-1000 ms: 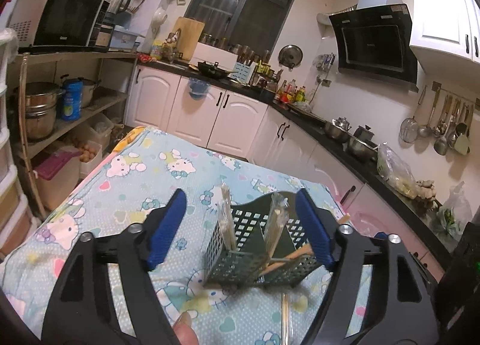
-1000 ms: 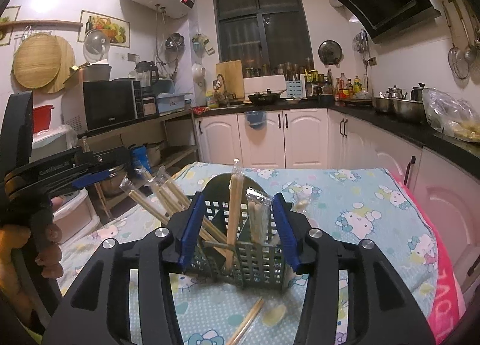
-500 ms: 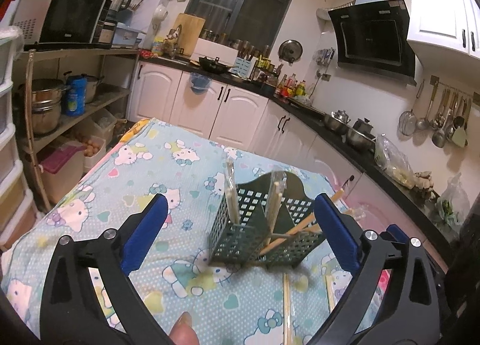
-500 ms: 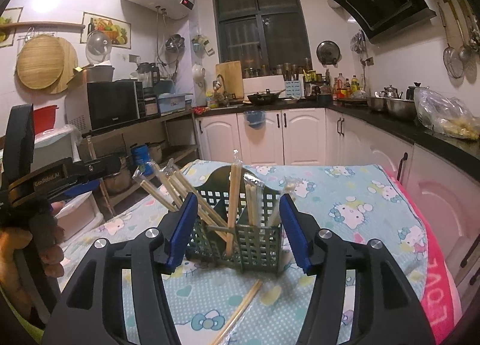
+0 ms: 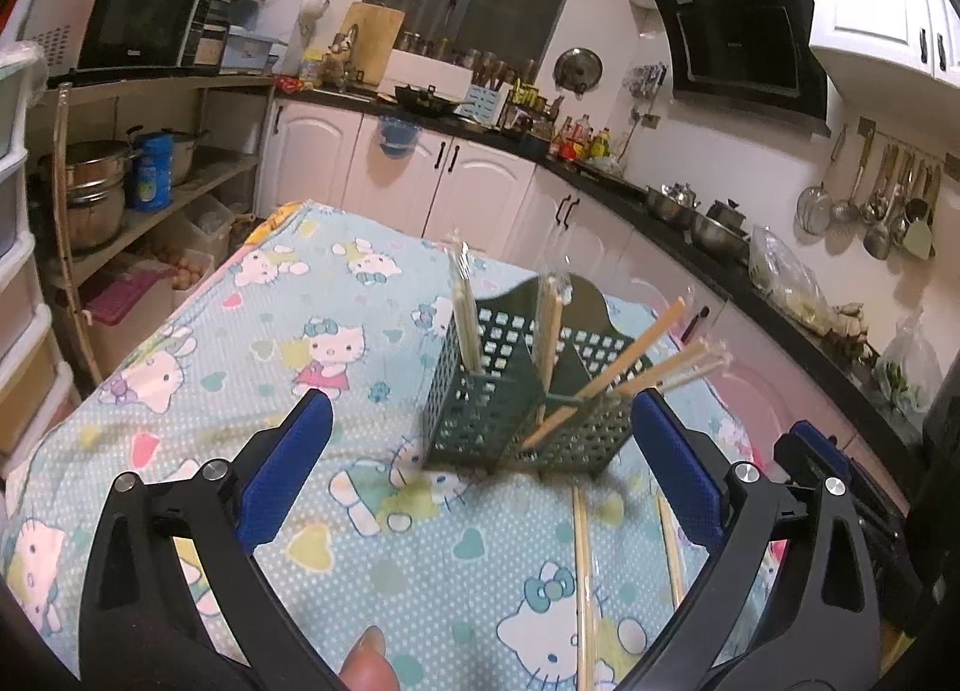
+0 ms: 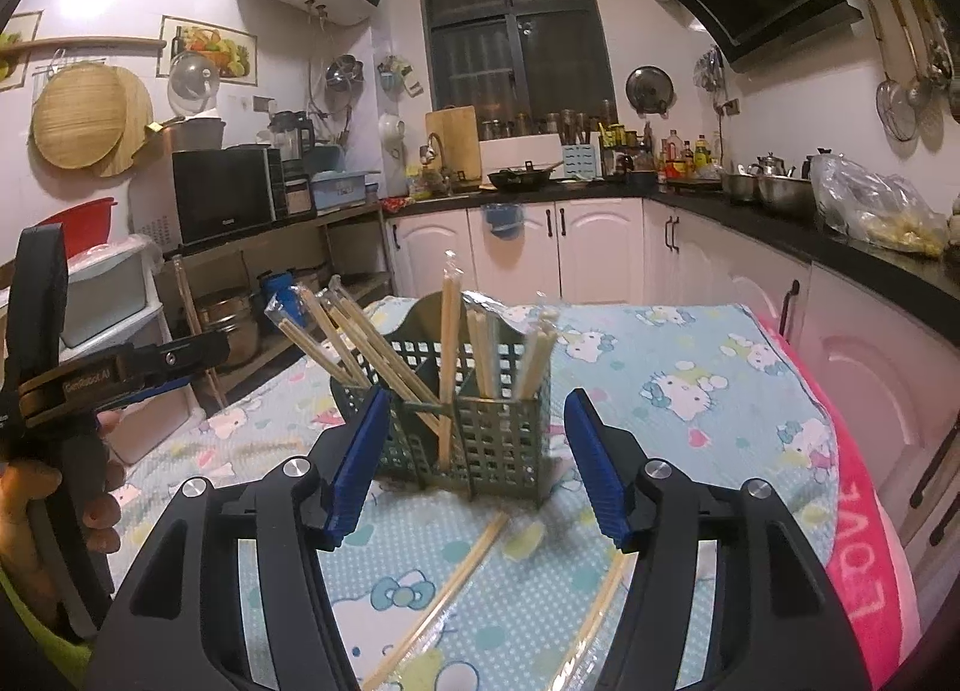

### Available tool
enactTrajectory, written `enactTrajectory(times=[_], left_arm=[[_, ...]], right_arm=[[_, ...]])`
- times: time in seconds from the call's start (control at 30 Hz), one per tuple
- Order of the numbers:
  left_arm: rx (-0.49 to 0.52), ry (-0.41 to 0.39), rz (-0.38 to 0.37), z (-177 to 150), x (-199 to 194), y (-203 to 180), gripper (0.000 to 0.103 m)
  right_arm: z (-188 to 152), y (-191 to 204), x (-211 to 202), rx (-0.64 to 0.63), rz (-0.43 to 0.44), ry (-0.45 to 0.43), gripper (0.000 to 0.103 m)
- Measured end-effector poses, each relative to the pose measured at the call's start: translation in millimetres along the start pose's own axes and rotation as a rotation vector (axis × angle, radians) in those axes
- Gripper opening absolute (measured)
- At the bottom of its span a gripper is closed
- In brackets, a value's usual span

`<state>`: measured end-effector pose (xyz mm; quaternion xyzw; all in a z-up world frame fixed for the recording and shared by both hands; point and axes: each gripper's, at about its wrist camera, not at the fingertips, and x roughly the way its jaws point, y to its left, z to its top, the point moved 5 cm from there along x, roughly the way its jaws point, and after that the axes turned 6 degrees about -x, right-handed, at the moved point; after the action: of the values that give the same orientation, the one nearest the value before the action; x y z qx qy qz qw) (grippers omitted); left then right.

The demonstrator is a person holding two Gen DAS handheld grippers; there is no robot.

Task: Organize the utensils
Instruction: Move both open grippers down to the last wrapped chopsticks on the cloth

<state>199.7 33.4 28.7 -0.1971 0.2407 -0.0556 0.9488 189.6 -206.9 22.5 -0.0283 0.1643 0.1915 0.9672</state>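
Just ahead of our open fingers, the cloth-covered table (image 5: pixel 252 343) carries a green basket (image 6: pixel 480 439) and two loose wrapped chopstick pairs (image 6: pixel 447 589) lying nearer us.

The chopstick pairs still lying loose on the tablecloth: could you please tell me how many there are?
2. One wrapped pair lies in front of the green utensil holder, between the right gripper fingers; the other lies beside it, partly hidden by the right finger.

Warm indoor light from overhead, dark window (image 6: pixel 515 24) so it's night. My fisheye bends the edges hard, corners go black, and the tablecloth (image 5: pixel 336 367) looks slightly soft.
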Motion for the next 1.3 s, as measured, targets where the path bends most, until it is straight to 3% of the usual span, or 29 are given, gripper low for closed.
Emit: enactTrajectory(times=[0.5, 0.7, 1.07, 1.3], left_arm=[[0.073, 0.158, -0.022, -46.4, 32.5, -27.7, 0.091], [0.085, 0.247, -0.040, -67.6, 58.4, -35.7, 0.091], [0.114, 0.396, -0.048, -99.4, 106.1, -48.4, 0.043], [0.193, 0.425, -0.023, -110.5, 128.7, -65.5, 0.026]], right_arm=[[-28.7, -30.2, -9.4, 0.050, -0.050, 0.084, 0.058], [-45.6, -48.9, -0.9, 0.074, -0.077, 0.170, 0.058], [-77.5, -70.1, 35.4, 0.142, -0.051, 0.362, 0.042], [-87.5, -80.3, 62.5, 0.158, -0.030, 0.439, 0.035]])
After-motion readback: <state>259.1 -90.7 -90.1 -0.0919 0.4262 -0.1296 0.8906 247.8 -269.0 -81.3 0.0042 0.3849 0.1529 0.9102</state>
